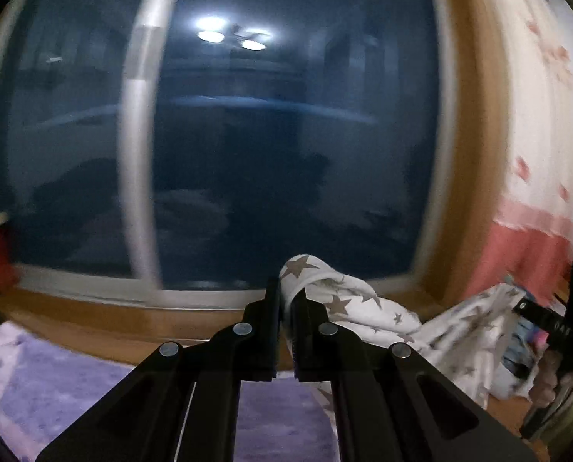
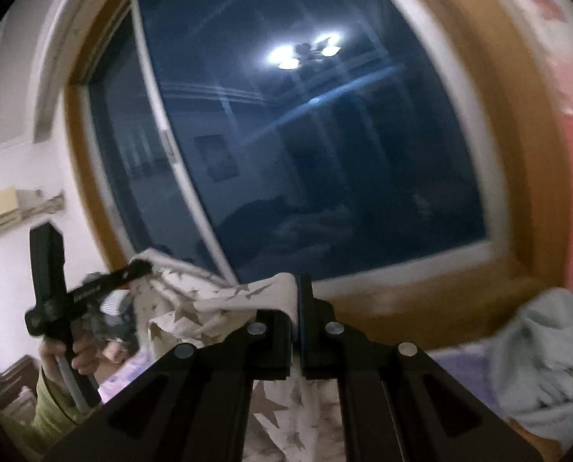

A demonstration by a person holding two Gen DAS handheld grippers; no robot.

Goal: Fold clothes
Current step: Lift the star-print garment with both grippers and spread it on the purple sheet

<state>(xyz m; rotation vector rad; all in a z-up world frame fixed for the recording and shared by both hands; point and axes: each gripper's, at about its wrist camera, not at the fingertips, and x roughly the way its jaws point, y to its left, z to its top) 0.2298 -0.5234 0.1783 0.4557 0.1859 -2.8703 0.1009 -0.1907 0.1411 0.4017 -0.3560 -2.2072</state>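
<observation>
One star-print cloth (image 1: 367, 304) between two clamped grippers (image 1: 285, 292) (image 2: 297, 292)

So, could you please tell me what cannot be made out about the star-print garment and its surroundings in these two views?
- Star-print garment: its type and full shape; in the left wrist view the left gripper covers its lower part, and motion blur softens it.
- Same garment in the right wrist view: its hem runs off the bottom edge behind the right gripper.
- Pale cloth, right wrist view: blurred, cut by the edge.
- Beyond the window: dark glass and reflections hide it.

Left claw (image 1: 285, 300) and right claw (image 2: 298, 300) both clamped, pointing near level.
</observation>
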